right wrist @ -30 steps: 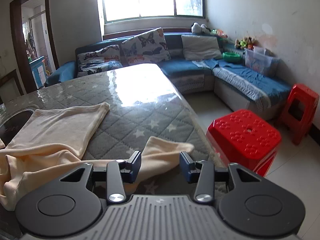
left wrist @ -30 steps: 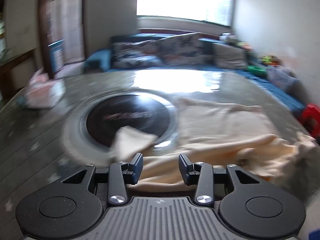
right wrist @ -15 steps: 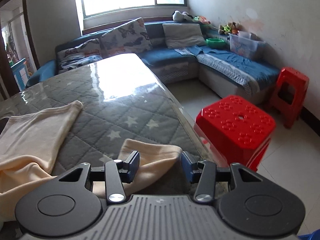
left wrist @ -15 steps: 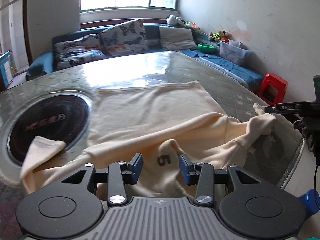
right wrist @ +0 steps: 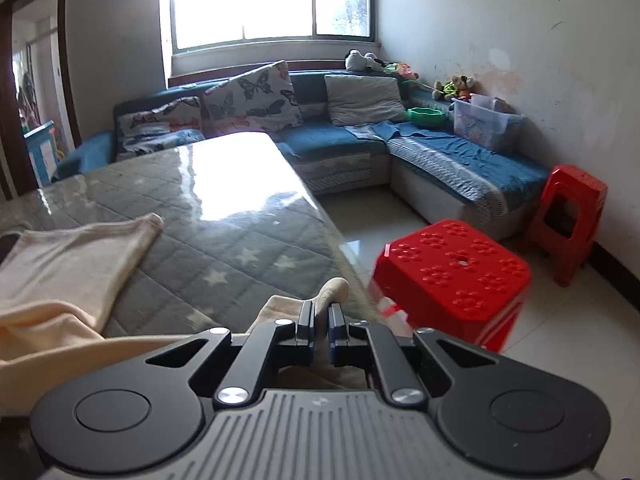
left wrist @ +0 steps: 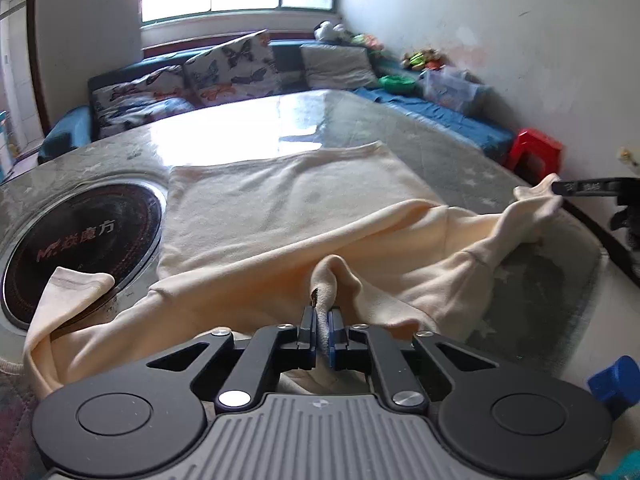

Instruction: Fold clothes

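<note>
A cream long-sleeved top lies spread on the grey star-quilted table, its far hem flat near the middle, one sleeve end resting on the round black hob set into the tabletop; the left gripper has just closed and pinches a raised fold at the garment's near edge, while the right gripper has likewise just closed and clamps the other sleeve's cuff at the table's right edge. Beyond stand a red stool, a blue corner sofa and butterfly cushions beneath a bright window.
</note>
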`<control>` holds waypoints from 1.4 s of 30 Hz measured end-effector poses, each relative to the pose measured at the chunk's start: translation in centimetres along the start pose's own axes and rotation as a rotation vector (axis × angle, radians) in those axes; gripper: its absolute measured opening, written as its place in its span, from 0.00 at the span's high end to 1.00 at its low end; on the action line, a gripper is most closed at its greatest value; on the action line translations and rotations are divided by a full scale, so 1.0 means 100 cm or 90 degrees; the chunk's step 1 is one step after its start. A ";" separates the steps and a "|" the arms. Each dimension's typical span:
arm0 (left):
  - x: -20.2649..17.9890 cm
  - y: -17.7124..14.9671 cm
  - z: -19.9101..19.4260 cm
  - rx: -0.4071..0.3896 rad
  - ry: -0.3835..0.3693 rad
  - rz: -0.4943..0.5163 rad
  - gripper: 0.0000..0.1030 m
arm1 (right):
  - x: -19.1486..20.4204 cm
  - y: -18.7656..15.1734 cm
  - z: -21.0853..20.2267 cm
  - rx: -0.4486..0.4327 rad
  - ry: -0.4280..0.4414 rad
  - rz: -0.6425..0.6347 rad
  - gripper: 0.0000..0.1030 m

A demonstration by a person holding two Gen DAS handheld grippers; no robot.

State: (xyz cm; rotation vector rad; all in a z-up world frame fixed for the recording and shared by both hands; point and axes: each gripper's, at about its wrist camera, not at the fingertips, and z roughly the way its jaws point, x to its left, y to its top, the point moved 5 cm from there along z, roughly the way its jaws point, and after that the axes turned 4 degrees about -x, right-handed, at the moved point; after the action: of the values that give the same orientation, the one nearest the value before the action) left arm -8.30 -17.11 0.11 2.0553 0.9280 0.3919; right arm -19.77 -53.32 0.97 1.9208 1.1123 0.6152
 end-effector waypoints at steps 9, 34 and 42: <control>-0.027 -0.031 -0.052 0.000 -0.107 0.118 0.94 | -0.017 -0.002 -0.007 0.015 -0.058 -0.006 0.84; 0.035 -0.013 0.015 0.018 -0.009 -0.031 0.90 | 0.162 -0.042 -0.019 0.077 0.261 -0.288 0.66; 0.046 -0.006 0.015 0.009 -0.014 -0.045 0.84 | 0.157 -0.025 -0.026 0.093 0.291 -0.268 0.66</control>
State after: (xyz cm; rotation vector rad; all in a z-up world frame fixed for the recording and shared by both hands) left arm -4.66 -14.36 -1.53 2.0297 0.9887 0.3252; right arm -15.11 -37.95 0.52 1.6230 1.8349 0.7677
